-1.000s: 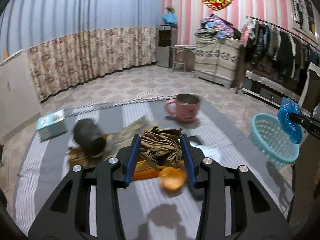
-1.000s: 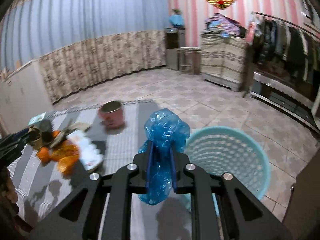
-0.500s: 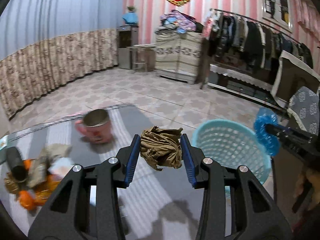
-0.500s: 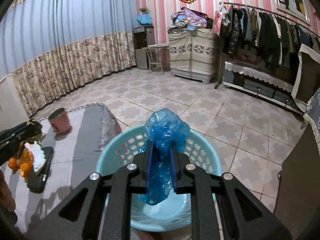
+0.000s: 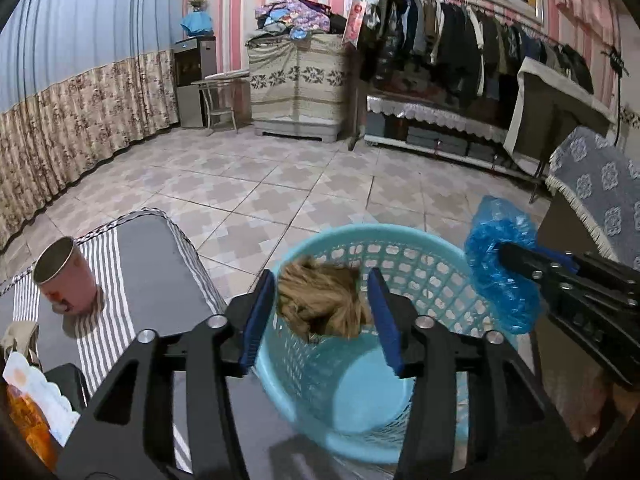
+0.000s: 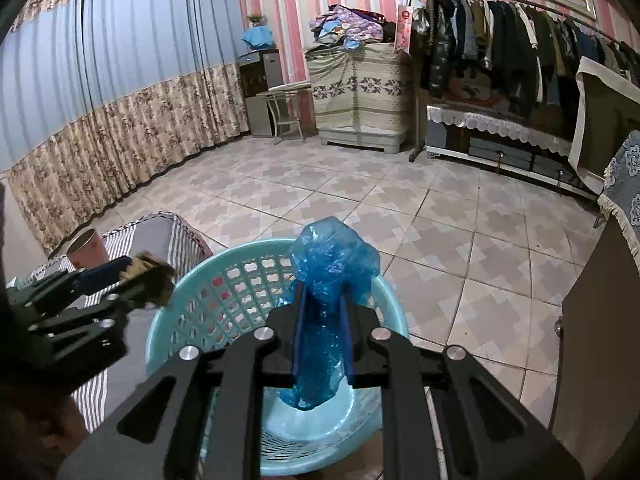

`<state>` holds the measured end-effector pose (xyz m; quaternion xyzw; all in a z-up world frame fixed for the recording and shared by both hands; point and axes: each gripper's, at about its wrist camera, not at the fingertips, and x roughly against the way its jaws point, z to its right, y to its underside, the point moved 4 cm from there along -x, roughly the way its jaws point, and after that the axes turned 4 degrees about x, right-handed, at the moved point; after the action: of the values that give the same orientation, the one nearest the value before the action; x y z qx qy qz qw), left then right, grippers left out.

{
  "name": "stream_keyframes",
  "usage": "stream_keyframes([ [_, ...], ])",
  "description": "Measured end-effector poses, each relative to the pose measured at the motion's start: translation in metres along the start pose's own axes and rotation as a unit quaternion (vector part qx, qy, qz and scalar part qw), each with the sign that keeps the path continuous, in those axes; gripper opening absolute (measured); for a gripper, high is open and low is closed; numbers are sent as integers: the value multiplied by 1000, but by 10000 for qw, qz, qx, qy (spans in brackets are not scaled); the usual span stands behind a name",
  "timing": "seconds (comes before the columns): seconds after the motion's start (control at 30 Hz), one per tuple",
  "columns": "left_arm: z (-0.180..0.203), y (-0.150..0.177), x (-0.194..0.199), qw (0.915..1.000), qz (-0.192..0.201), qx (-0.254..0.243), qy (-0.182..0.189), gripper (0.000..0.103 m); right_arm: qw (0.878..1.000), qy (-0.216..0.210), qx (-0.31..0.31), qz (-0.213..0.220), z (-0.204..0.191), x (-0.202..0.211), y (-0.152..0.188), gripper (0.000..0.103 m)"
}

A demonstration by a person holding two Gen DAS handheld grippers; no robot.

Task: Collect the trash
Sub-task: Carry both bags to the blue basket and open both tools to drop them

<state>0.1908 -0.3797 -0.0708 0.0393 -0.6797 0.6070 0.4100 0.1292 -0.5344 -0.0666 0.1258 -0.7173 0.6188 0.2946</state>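
My left gripper point(image 5: 322, 300) has its jaws spread wider than the crumpled brown paper wad point(image 5: 322, 306), which looks blurred between them over the light blue plastic basket point(image 5: 404, 256). My right gripper point(image 6: 322, 320) is shut on a crumpled blue plastic bag point(image 6: 330, 268) and holds it above the same basket point(image 6: 240, 276). The bag also shows in the left wrist view point(image 5: 502, 272) at the basket's right rim. The left gripper and wad show in the right wrist view point(image 6: 152, 280) at the basket's left rim.
A grey striped table point(image 5: 148, 264) lies left of the basket with a pink mug point(image 5: 64, 276), a white wrapper point(image 5: 40, 396) and orange items point(image 5: 28, 424). A cloth-covered cabinet point(image 5: 600, 196) stands right. Tiled floor point(image 5: 304, 184) lies beyond.
Both grippers moved right, from over the table to over the basket. The left gripper's jaws have opened and the brown wad now looks blurred between them. The right gripper still grips the blue bag.
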Motion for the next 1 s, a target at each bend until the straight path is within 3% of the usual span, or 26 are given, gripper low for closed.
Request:
stream_keyframes([
  [0.03,0,-1,-3,10000,-14,-10,-37,73,10000,13,-12,-7,2,-1,0,16],
  [0.07,-2,-3,-5,10000,15,6,-81,76,10000,17,-17,-15,2,-2,1,16],
  [0.3,-37,-8,17,9980,232,274,-514,90,9999,-22,40,-131,-8,-14,9,16],
  [0.43,-54,-8,39,9960,420,298,-736,95,9995,-271,172,-27,-31,-18,9,19],
  [0.47,-60,-7,46,9954,456,334,-769,95,9993,-280,232,-3,-36,-19,9,24],
  [0.57,-72,-6,60,9942,530,359,-870,96,9995,-138,271,15,-43,-23,13,61],
  [0.63,-82,-5,71,9931,585,432,-917,98,9997,-124,216,8,-43,-24,14,66],
  [0.7,-95,-4,82,9919,622,545,-964,98,9998,-19,221,30,-44,-22,14,79],
  [0.8,-115,0,98,9896,671,670,-1084,98,9991,209,326,181,-46,-14,13,91],
  [1.0,-164,15,138,9824,788,819,-1482,98,9975,202,603,309,-76,5,11,93],
])
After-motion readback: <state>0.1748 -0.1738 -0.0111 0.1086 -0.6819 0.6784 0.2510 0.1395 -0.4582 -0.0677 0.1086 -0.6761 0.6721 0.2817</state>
